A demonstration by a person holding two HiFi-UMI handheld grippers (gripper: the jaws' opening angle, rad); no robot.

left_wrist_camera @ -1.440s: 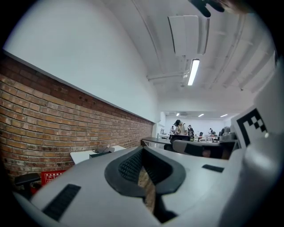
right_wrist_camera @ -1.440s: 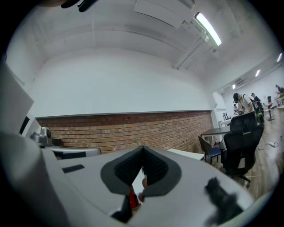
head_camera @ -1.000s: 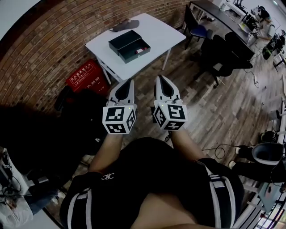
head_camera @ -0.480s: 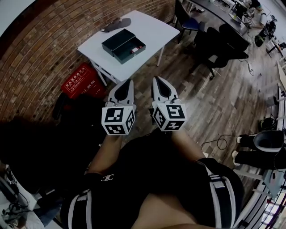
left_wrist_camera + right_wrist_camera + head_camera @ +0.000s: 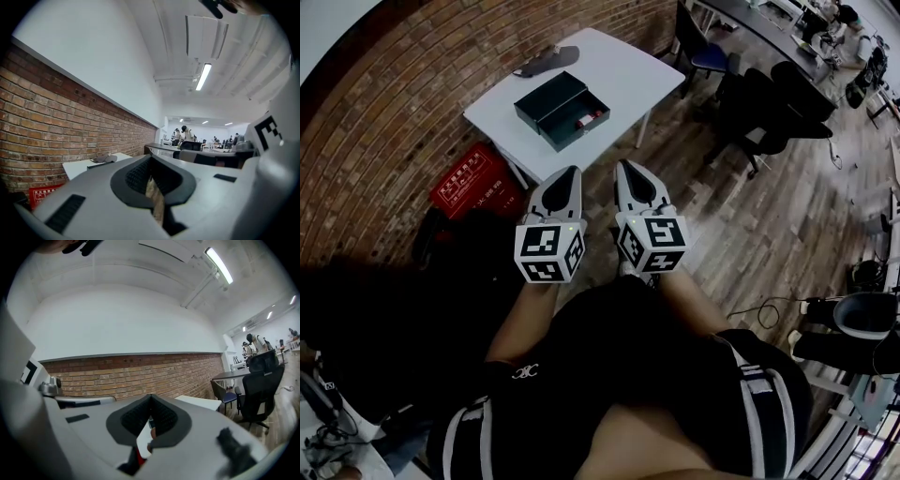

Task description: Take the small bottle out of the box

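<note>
An open dark box [image 5: 548, 97] lies on a white table [image 5: 619, 70] at the top of the head view. A small bottle [image 5: 587, 119] with a red part lies in its nearer half. My left gripper [image 5: 573, 172] and right gripper [image 5: 622, 166] are held side by side over the wooden floor, short of the table, pointing at it. Both are shut with nothing between the jaws. In the left gripper view the gripper [image 5: 150, 157] shows closed tips, with the table [image 5: 79, 166] far to the left. The right gripper [image 5: 151, 397] looks the same in its own view.
A dark flat object [image 5: 546, 61] lies at the table's far end. A red crate [image 5: 471, 183] stands on the floor left of the table, against a brick wall. Black office chairs [image 5: 769, 112] and a blue chair [image 5: 712, 58] stand to the right.
Both grippers have come a little closer to the table together, still side by side and shut. The box now sits slightly nearer to their tips in the head view.
</note>
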